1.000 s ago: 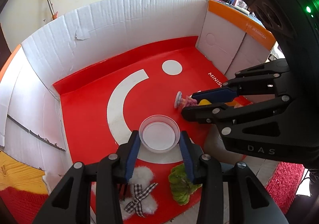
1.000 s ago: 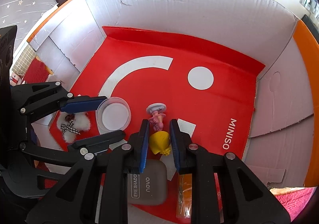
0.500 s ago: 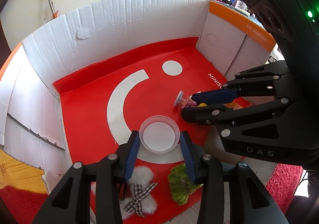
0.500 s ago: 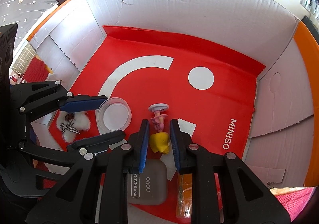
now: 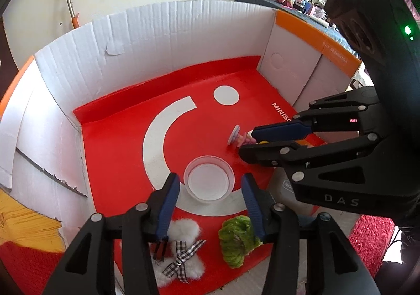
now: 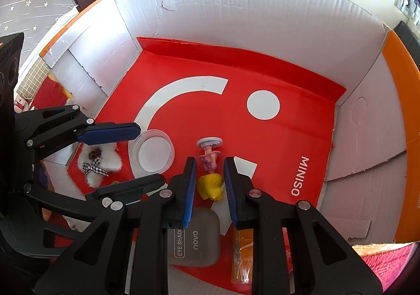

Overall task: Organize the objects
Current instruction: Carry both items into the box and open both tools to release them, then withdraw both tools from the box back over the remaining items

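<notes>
A clear round dish (image 5: 208, 180) rests on the red sheet (image 5: 118, 150) inside a white cardboard box. My left gripper (image 5: 209, 178) straddles it with its jaws opening; a gap shows on each side, so the pads are off it. A small doll figurine (image 6: 210, 184) with yellow hair, a pink body and a round base lies on its side. My right gripper (image 6: 210, 161) is shut on its yellow head. In the right wrist view the left gripper (image 6: 147, 155) sits around the dish (image 6: 153, 151). In the left wrist view the right gripper (image 5: 262, 140) hides most of the doll.
A white fluffy clip with a checked bow (image 5: 181, 250) and a green fuzzy thing (image 5: 236, 239) lie under the left gripper. A grey eye shadow case (image 6: 197, 239) and an orange packet (image 6: 242, 255) lie under the right one. Box walls (image 5: 170, 40) surround the sheet.
The left gripper's jaws have spread apart and come off the clear dish. The dish stays where it was. The right gripper and the doll have not moved.
</notes>
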Tool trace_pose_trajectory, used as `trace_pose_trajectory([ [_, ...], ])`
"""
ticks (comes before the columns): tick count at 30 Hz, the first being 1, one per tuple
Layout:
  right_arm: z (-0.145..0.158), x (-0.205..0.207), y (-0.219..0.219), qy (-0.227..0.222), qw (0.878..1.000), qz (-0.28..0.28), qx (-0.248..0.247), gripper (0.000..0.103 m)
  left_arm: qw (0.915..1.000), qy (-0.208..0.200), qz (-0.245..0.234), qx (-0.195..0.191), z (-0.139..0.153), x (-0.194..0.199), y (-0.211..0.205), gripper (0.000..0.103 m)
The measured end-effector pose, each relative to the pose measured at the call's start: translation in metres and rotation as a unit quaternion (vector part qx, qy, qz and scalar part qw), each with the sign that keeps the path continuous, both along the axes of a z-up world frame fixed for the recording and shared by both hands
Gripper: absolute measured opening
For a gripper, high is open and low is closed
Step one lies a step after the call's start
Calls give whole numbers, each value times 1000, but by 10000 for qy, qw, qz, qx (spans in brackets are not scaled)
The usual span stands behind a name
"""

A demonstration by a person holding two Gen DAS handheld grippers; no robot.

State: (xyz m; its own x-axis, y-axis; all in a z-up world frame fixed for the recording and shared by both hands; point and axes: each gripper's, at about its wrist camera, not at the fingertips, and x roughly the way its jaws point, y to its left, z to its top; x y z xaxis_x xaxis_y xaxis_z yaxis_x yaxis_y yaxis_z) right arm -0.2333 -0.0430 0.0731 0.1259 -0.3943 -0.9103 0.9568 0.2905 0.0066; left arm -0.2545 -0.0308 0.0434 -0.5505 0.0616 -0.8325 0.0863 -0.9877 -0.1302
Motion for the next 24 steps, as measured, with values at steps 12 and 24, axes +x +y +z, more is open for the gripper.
trace_pose_trajectory([
  [12,38,0,35,12,9977,-77,-674,21,9953,697,677,15,39,48,-16,61],
  [24,74,16,106,-62,9874,-391,-1530,21,9818,1338,1334,-178,59,118,-10,71],
])
